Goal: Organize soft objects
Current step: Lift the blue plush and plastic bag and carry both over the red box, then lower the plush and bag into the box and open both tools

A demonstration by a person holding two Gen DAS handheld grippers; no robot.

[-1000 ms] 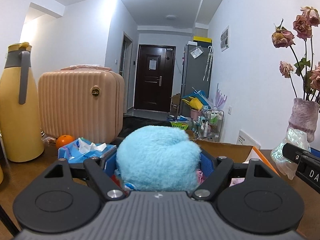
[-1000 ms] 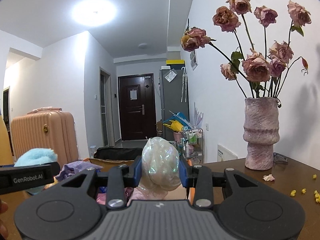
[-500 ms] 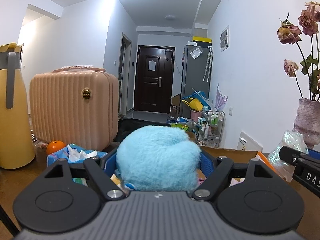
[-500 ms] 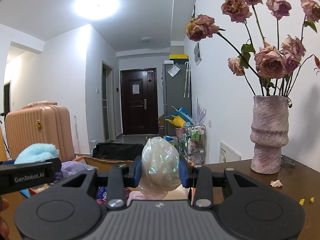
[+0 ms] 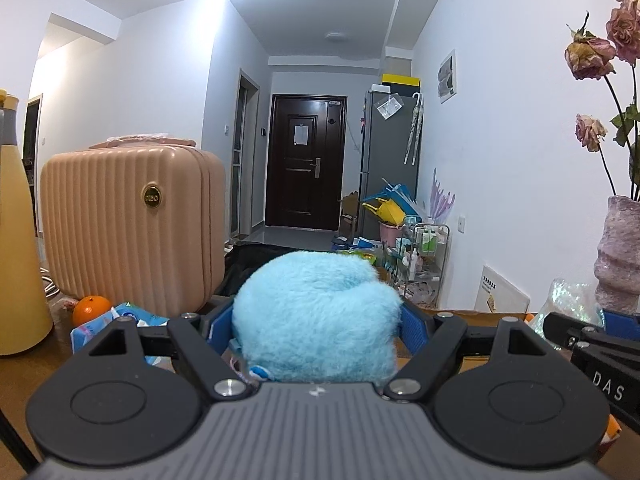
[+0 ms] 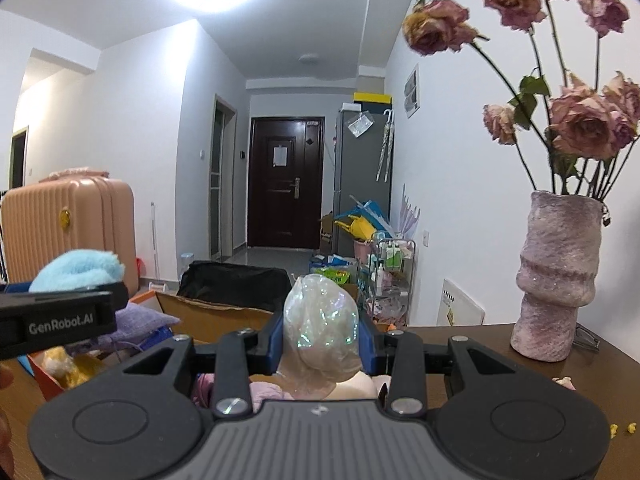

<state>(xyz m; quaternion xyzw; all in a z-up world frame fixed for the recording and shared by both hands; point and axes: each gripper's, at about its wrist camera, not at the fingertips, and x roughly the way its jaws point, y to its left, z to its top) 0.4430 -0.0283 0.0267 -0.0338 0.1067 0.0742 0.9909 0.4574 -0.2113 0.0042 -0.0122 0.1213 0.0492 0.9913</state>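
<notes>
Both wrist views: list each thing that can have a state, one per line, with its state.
left gripper: shut on the blue plush toy
blue plush toy: held, squeezed between the pads
right gripper: shut on the iridescent wrapped item
iridescent wrapped item: held upright
cardboard box: open, soft items inside
pink suitcase: closed, upright
dark door: closed
tissue pack: open
roses: wilted, standing in the vase

Crowded left, vase on the right, open lane down the middle

The pink suitcase, yellow flask, orange and tissue pack block the counter's left side; the vase with drooping roses stands right. Between them the cardboard box lies open, its bare brown surface beside the vase free.
</notes>
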